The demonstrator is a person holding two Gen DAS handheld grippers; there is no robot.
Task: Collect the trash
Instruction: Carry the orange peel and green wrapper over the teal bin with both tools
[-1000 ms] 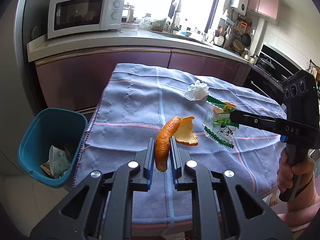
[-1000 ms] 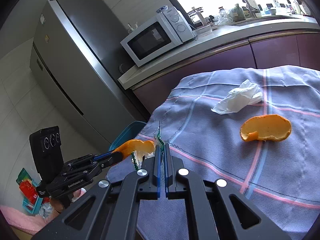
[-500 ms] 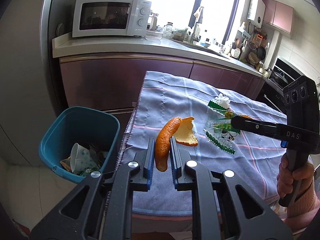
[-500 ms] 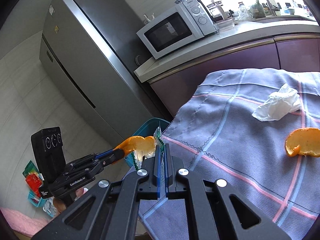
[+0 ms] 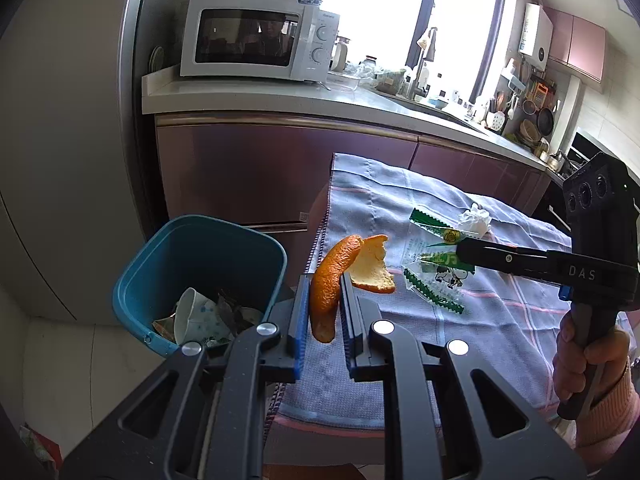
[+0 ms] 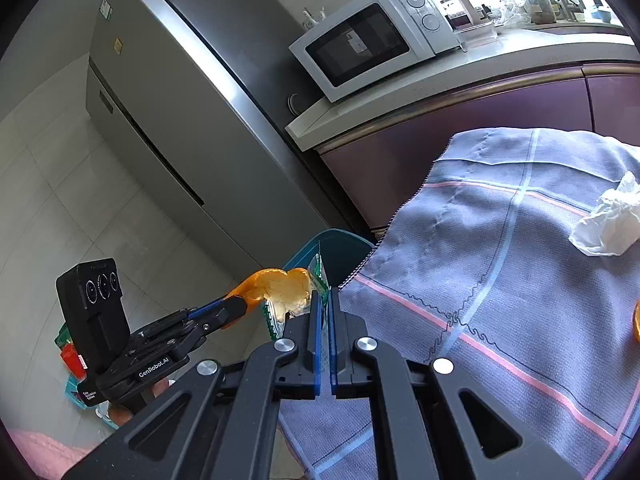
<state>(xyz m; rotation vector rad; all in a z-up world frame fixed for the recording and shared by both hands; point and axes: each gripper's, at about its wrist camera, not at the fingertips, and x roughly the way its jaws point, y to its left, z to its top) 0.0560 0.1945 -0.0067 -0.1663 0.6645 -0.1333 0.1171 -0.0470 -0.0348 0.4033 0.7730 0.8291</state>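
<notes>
Item 1, orange peel (image 5: 326,286): clamped between the jaws of my left gripper (image 5: 324,300), which stand only a peel's thickness apart. One end curls up above the pads, the other hangs below them. It is held in the air by the near edge of the surface (image 5: 400,336), just beside the blue bin (image 5: 256,240).

Item 2, clear snack wrapper (image 5: 434,268) with green trim: pinched edge-on in my right gripper (image 6: 325,300), jaws all but together on the thin film. It is held above the cloth-covered surface, further from the bin than the peel.

Item 3, blue bin: on the floor off the surface's corner, already holding a paper cup (image 5: 192,314) and scraps.

Item 4, uncollected: crumpled tissue (image 6: 612,220) and a second peel piece (image 6: 636,320) lying on the cloth.

Risks, as I judge them: the peel is held off-centre and could pivot or slip out onto the floor short of the bin. The light wrapper may cling to a pad or drift past the rim on release. With both grippers close together, they could knock each other over the bin.
</notes>
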